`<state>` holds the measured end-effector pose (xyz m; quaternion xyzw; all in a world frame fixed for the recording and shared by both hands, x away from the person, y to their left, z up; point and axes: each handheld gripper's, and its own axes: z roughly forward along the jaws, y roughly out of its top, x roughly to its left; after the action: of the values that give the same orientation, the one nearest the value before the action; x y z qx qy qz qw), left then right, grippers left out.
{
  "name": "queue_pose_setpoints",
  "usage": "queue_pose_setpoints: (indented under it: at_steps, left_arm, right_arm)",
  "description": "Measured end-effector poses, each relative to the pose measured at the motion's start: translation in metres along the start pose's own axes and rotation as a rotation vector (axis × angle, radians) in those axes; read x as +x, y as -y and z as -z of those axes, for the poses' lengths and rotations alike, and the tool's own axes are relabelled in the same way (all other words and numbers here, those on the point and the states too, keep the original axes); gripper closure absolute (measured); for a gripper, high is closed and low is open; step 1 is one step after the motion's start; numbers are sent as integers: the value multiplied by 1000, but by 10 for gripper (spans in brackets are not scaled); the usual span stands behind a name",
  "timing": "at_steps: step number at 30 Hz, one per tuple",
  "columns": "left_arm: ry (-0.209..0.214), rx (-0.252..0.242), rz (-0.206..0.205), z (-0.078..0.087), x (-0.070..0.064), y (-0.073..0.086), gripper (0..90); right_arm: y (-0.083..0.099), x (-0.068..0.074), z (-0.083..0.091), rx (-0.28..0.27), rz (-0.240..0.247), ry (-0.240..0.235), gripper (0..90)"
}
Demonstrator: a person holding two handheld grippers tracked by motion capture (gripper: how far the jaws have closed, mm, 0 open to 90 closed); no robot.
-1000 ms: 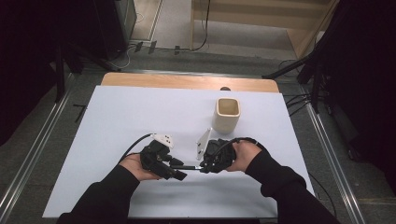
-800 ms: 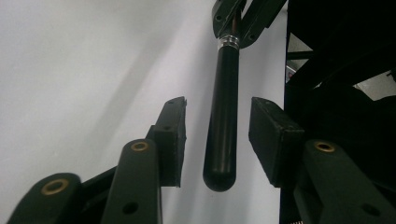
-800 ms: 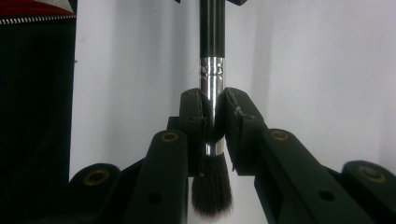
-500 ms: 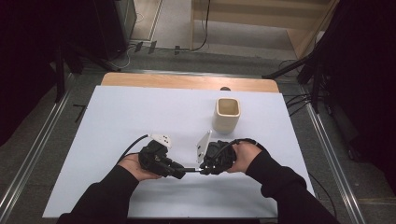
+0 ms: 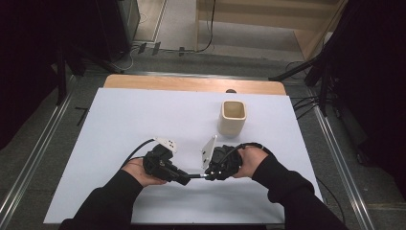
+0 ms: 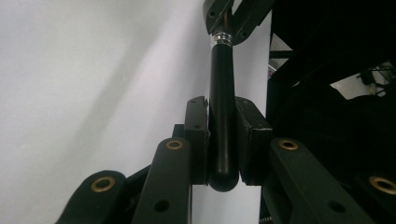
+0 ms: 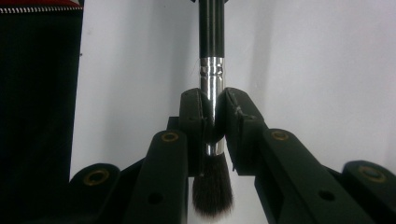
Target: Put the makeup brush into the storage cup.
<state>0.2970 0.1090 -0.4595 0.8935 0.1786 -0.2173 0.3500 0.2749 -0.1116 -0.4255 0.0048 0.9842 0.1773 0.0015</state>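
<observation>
Evidently mid-handover above the desk [image 5: 143, 115]: the left claw [image 6: 222, 140] clamps the brush [image 7: 209, 70] by its black handle end while the right claw [image 7: 214, 121] pinches its silver ferrule, so one claw must next release before the cup [image 5: 232, 116] is approached.

one camera looks down over my table [image 5: 143, 115]; both my gripper cameras sit close, sharing the brush [image 6: 222, 84].

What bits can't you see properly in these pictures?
- Inside of the cup: high view, its own wall hides the bottom.
- Brush in the high view: too small; both grippers cover its ends.
- Bristles: right gripper view, partly behind the jaws.
- Brush handle: left gripper view, its middle sits between the pads.
</observation>
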Motion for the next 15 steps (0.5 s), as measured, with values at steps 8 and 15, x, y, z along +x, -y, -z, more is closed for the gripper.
queue_pose_setpoints:
  at_steps: [8,15]
  left_arm:
    - [31,8,11,-1,2,2,790]
    - [14,6,11,-3,1,1,754]
  right_arm:
    - [-1,2,-2,8,3,-22,788]
    - [-3,2,-6,26,13,-23,788]
